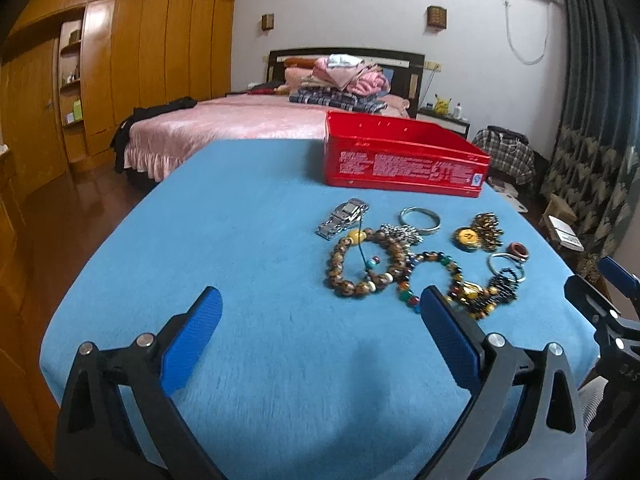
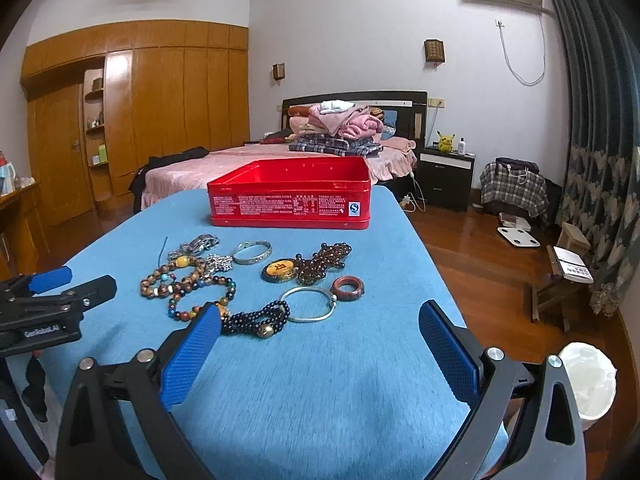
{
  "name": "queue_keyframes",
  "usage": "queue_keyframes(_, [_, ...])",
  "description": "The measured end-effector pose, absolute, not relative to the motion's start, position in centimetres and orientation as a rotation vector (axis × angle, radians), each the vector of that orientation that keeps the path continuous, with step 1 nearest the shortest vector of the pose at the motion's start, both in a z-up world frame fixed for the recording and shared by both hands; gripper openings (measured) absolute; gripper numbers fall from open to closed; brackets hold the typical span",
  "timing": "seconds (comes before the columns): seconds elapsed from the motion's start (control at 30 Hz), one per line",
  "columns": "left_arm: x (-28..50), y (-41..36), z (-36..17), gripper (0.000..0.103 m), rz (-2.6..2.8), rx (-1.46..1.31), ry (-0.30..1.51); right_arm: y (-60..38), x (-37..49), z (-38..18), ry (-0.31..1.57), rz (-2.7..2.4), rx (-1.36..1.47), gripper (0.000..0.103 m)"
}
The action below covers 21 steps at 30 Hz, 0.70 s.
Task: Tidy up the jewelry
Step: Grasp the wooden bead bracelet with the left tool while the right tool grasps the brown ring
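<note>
Jewelry lies on a blue-covered table (image 1: 240, 240): a brown bead bracelet (image 1: 360, 264), a steel watch (image 1: 344, 216), a silver bangle (image 1: 420, 220), a yellow pendant with dark beads (image 1: 468, 238), a red-brown ring (image 2: 348, 286), a thin silver hoop (image 2: 310, 304) and a black bead strand (image 2: 256, 320). An open red tin (image 2: 290, 200) stands behind them. My left gripper (image 1: 320, 304) is open and empty, near the front of the pile. My right gripper (image 2: 320, 320) is open and empty, just in front of the hoop.
A pink bed (image 2: 240, 164) with folded clothes is beyond the table. A wooden wardrobe (image 2: 140, 112) is at the left. A white bin (image 2: 588, 380) and a stool (image 2: 560, 276) stand on the wood floor at the right.
</note>
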<state>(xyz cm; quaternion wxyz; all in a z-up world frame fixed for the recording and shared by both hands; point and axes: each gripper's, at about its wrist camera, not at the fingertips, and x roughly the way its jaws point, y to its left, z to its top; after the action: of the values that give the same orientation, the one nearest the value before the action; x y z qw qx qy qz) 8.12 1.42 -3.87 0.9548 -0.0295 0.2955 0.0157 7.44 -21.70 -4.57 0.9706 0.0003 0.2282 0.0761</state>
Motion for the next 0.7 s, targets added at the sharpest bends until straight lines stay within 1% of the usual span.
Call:
queue_keyframes(0.07, [9.3,1.6,-3.9,0.09,0.045,-0.066,0.628,-21.5,7.9,-4.7,0.469,0.159,-0.001,0.097])
queue_keyframes(0.1, [9.7,1.8,-3.8,0.083,0.051,-0.068,0.642,-21.4,8.3,-4.8,0.474,0.164,0.0,0.097])
queue_keyframes(0.2, [12.1,2.3,-4.0,0.074,0.066,-0.091,0.698,-21.4,9.1,-4.8,0.479,0.173,0.0,0.097])
queue_keyframes(0.27, [13.6,2.5,-4.3,0.071,0.062,-0.111,0.732,-21.3,9.6,-4.7,0.481,0.169,-0.005,0.096])
queue_keyframes(0.33, [14.6,2.5,-4.7,0.065,0.059,-0.119,0.776,-21.4,10.5,-4.8,0.495,0.158,-0.008,0.095])
queue_keyframes(0.4, [15.5,2.3,-5.4,0.06,0.056,-0.125,0.826,-21.6,11.6,-5.0,0.528,0.136,-0.013,0.091])
queue_keyframes(0.57, [16.0,1.8,-5.6,0.06,0.071,-0.073,0.825,-22.9,14.2,-5.3,0.615,0.102,0.007,0.074])
queue_keyframes(0.67, [16.6,1.8,-5.5,0.061,0.077,-0.076,0.832,-23.7,15.6,-5.6,0.674,0.073,0.011,0.066])
queue_keyframes(0.7, [16.7,1.6,-5.5,0.061,0.079,-0.073,0.832,-24.0,16.2,-5.7,0.695,0.074,0.018,0.06])
